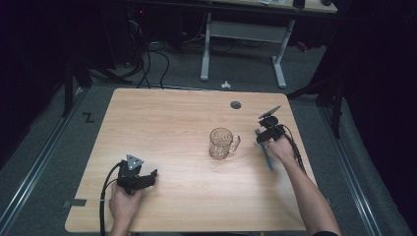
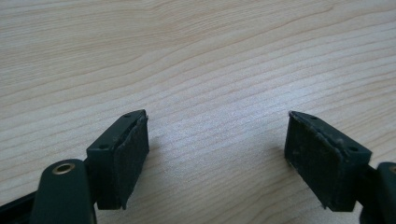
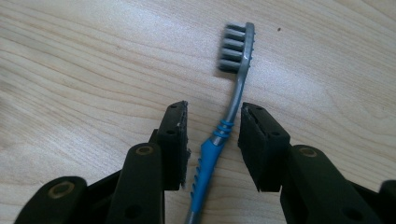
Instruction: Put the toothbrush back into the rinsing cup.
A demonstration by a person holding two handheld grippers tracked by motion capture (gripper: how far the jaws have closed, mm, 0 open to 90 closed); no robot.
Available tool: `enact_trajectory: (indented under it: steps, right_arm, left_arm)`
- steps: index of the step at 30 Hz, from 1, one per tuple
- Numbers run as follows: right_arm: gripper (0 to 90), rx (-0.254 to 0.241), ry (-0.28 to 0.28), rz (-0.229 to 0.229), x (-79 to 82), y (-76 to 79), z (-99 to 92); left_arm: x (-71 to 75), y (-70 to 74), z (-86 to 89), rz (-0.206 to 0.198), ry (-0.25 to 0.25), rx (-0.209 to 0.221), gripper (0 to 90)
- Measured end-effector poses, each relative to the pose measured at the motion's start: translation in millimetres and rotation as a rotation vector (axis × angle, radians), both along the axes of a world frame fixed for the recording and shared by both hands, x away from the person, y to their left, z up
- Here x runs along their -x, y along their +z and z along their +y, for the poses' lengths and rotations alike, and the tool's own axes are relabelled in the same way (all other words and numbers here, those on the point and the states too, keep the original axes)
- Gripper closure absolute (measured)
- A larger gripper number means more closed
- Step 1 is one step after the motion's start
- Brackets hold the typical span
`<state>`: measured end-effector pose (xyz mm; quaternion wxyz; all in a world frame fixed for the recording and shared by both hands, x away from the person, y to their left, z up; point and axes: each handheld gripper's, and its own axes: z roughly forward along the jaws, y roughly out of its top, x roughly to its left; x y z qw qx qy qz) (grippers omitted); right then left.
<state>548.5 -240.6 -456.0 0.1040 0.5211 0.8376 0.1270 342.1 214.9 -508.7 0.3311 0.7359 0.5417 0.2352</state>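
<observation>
Dark floor and cables surround my wooden table [image 1: 167, 123], a pale rectangle with rounded corners, and beyond its far edge stands a white-legged desk [image 1: 246, 44]. Near the far edge, right of the middle, a small round hole [image 1: 235, 104] is set into the tabletop.

Largest of the things on it is a clear glass mug [image 1: 222, 143], upright a little right of the centre, its handle turned toward the right edge.

My left gripper [image 1: 147, 178] rests near the near-left corner, well apart from the mug, with its grey three-cornered plate on top and its cable trailing back toward the near edge. In the left gripper view its jaws stand wide apart over bare wood grain, with nothing between them.

My right gripper [image 3: 212, 135] is by the right edge, to the right of the mug's handle. Its jaws stand partway open, one on each side of a toothbrush [image 3: 224, 121] that lies flat on the table. In the right gripper view the grey bristle head points away from me, the grey neck runs down between the pads, and the blue ribbed grip lies closer to the left pad; there is a clear gap to the right pad, and I cannot tell whether the left pad touches it. In the high view the blue handle runs toward the near edge under my right hand [image 1: 282, 150].
</observation>
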Motion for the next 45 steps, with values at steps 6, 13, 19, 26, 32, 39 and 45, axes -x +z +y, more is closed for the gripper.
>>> enact_trajectory:
  steps: [6, 13, 19, 26, 32, 39, 45]
  right_arm:
    - [64.3, 0.005, -0.008, 0.007, -1.0, -0.6, -1.4]
    - [68.1, 0.001, -0.002, 0.031, -2.0, -2.5, -0.6]
    - [72.5, 0.008, 0.012, 0.041, -2.4, -3.1, 0.2]
    - [72.7, 0.017, 0.020, 0.052, -2.7, -3.1, 1.0]
    - [75.4, 0.020, 0.024, 0.063, -3.0, -4.7, 3.0]
    - [79.3, 0.022, 0.035, 0.070, -3.2, -4.5, 4.1]
    - [79.4, 0.018, 0.037, 0.069, -2.9, -3.8, 2.8]
  left_arm:
    - [0.0, 0.0, 0.0, 0.000, -0.001, 0.000, 22.4]
    - [0.0, 0.0, 0.0, 0.000, -0.001, 0.000, 22.4]
    - [0.0, 0.0, 0.0, 0.000, -0.001, 0.000, 22.4]
    - [0.0, 0.0, 0.0, 0.000, -0.001, 0.000, 22.4]
    - [0.0, 0.0, 0.0, 0.000, -0.001, 0.000, 22.4]
    - [0.0, 0.0, 0.0, 0.000, -0.001, 0.000, 22.4]
    - [0.0, 0.0, 0.0, 0.000, -0.001, 0.000, 22.4]
